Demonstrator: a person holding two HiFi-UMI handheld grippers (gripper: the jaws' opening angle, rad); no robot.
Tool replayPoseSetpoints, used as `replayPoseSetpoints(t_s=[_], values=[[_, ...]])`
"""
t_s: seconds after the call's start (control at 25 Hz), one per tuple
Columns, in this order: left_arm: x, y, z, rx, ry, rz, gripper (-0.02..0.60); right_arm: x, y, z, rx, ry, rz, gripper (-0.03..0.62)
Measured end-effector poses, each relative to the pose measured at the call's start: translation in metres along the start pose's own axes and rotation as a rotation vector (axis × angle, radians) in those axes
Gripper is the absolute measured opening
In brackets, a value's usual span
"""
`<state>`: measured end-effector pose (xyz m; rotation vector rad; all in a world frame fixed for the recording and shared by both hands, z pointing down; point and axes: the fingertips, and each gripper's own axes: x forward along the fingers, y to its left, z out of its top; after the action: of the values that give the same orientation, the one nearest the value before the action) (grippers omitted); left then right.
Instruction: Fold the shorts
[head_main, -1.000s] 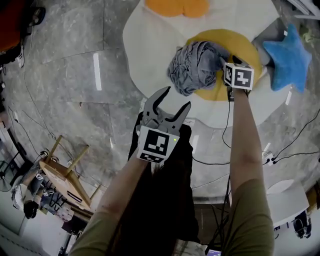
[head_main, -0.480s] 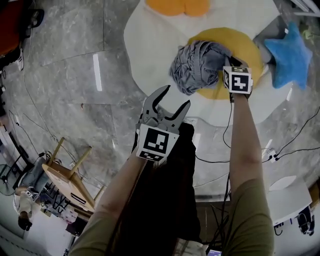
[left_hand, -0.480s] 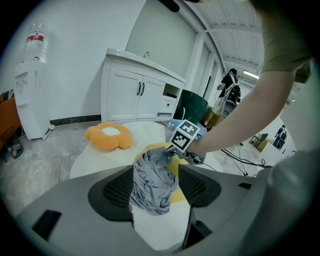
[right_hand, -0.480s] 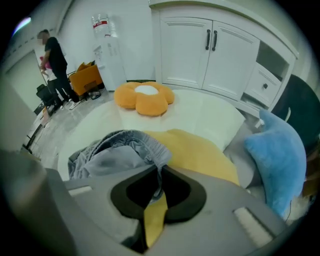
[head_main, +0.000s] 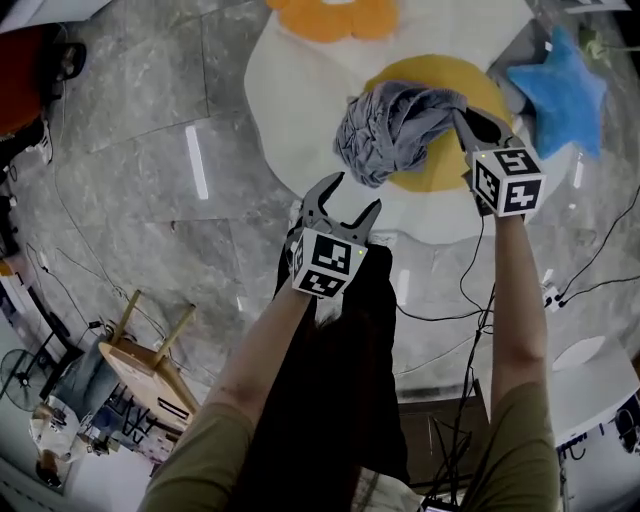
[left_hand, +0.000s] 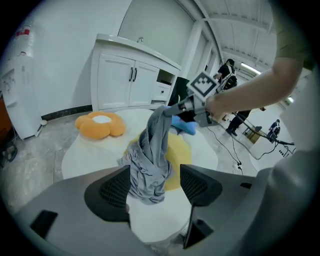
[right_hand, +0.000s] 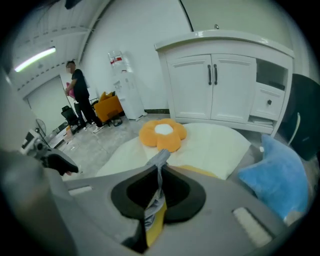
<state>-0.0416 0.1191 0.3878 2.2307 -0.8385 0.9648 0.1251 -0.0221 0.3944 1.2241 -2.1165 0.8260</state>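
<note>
The grey shorts (head_main: 388, 128) hang bunched above the white rug (head_main: 290, 100) and its yellow centre (head_main: 455, 160). My right gripper (head_main: 462, 112) is shut on a fold at their top; its jaws have just been closing with that cloth between them. In the right gripper view a thin strip of grey fabric (right_hand: 157, 192) is pinched between the pads. My left gripper (head_main: 343, 195) stands open just below the shorts' lower end, and its jaws have just been opening a little. In the left gripper view the shorts (left_hand: 150, 160) dangle beyond the open jaws, untouched.
An orange flower cushion (head_main: 335, 15) lies at the rug's far side and a blue star cushion (head_main: 558, 92) at its right. A white cabinet (right_hand: 225, 85) stands behind. A wooden stool (head_main: 150, 360) and cables (head_main: 440, 315) are on the grey floor.
My right gripper has closed on the shorts and risen, pulling them up off the rug into a hanging bunch. The left gripper has dipped slightly toward them.
</note>
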Motion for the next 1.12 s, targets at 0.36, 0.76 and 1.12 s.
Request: replayPoseSetpoints(t_s=[0.36, 0.76, 1.12], values=[[0.063, -0.017, -0.04, -0.039, 0.139, 0.003, 0.328, -0.051, 0.065, 0.044, -0.128, -0.072, 0.15, 0.017], [0.13, -0.011, -0.044, 0.033, 0.19, 0.0, 0.333, -0.077, 0.079, 0.045, -0.08, -0.15, 0.246, 0.017], [0.165, 0.01, -0.06, 0.221, 0.274, 0.03, 0.327, -0.088, 0.059, 0.035, -0.11, -0.16, 0.243, 0.017]])
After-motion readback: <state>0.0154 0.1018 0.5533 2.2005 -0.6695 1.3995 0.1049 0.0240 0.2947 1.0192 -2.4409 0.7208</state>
